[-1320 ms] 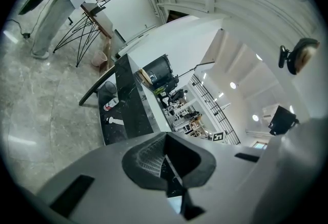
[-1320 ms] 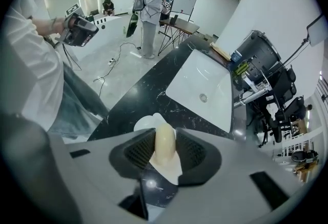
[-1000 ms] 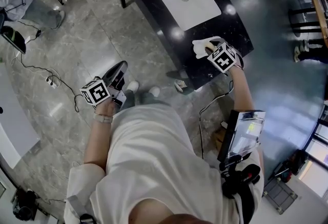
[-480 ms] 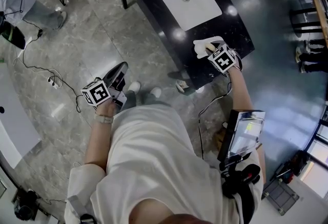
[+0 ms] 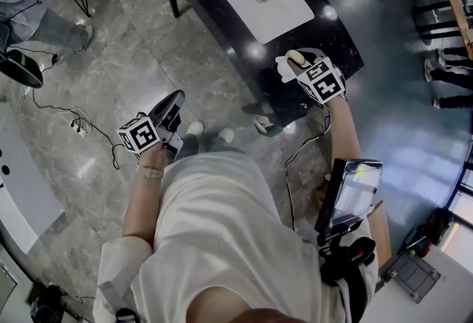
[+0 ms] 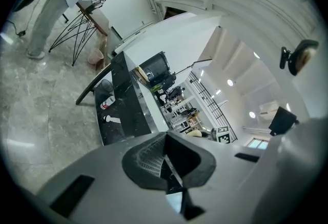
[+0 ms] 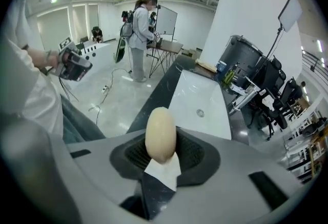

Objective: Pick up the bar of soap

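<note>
Soap bar (image 7: pixel 161 135) pinched upright in right claw (image 7: pixel 163 162), over black table (image 5: pixel 341 39).
Jaws just narrowed onto soap; left claw (image 6: pixel 165 165) closed, empty, above floor (image 5: pixel 111 63).

Right gripper (image 5: pixel 293 63), fingers (image 7: pixel 197 155) just tighter on the bar of soap (image 7: pixel 161 135), now higher off the counter (image 5: pixel 336 37).

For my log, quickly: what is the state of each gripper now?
Left gripper: closed, empty.
Right gripper: jaws just closed further, holding the pale cream oval bar of soap.
</note>
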Action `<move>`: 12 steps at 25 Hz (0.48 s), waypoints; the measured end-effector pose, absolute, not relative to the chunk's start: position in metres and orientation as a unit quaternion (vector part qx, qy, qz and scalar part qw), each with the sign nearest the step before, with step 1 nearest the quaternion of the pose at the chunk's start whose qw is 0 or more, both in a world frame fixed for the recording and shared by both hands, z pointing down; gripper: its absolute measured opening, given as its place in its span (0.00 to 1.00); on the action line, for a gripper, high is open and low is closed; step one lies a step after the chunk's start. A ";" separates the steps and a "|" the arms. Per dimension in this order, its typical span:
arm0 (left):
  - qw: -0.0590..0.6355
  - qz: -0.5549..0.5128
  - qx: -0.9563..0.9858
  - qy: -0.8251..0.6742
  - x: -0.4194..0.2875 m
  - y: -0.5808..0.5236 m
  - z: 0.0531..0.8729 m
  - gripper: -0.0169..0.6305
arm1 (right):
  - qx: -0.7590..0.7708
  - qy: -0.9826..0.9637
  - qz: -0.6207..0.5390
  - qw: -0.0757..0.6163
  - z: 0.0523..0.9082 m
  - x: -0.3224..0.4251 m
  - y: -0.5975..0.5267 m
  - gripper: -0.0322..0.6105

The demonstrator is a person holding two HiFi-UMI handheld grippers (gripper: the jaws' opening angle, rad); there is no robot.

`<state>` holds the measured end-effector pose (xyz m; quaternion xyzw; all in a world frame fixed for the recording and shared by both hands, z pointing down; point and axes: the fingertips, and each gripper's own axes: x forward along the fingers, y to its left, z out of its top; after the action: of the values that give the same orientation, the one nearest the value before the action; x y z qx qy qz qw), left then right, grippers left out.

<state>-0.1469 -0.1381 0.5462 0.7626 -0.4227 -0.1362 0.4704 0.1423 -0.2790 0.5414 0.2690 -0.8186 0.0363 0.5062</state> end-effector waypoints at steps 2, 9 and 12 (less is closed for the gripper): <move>0.468 -0.133 0.768 -0.416 -0.144 -0.141 0.544 0.04 | 0.270 -0.835 0.042 0.477 0.530 0.124 -0.275 0.24; 0.450 -0.129 0.800 -0.375 -0.125 -0.150 0.520 0.04 | 0.286 -0.893 0.082 0.337 0.479 0.063 -0.255 0.24; 0.436 -0.132 0.814 -0.359 -0.115 -0.154 0.505 0.04 | 0.294 -0.909 0.103 0.277 0.462 0.044 -0.242 0.24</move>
<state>-0.1155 -0.1544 0.5051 0.8145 -0.3593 -0.1318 0.4361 0.0440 -0.2425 0.4615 0.2937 -0.9089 0.1034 0.2775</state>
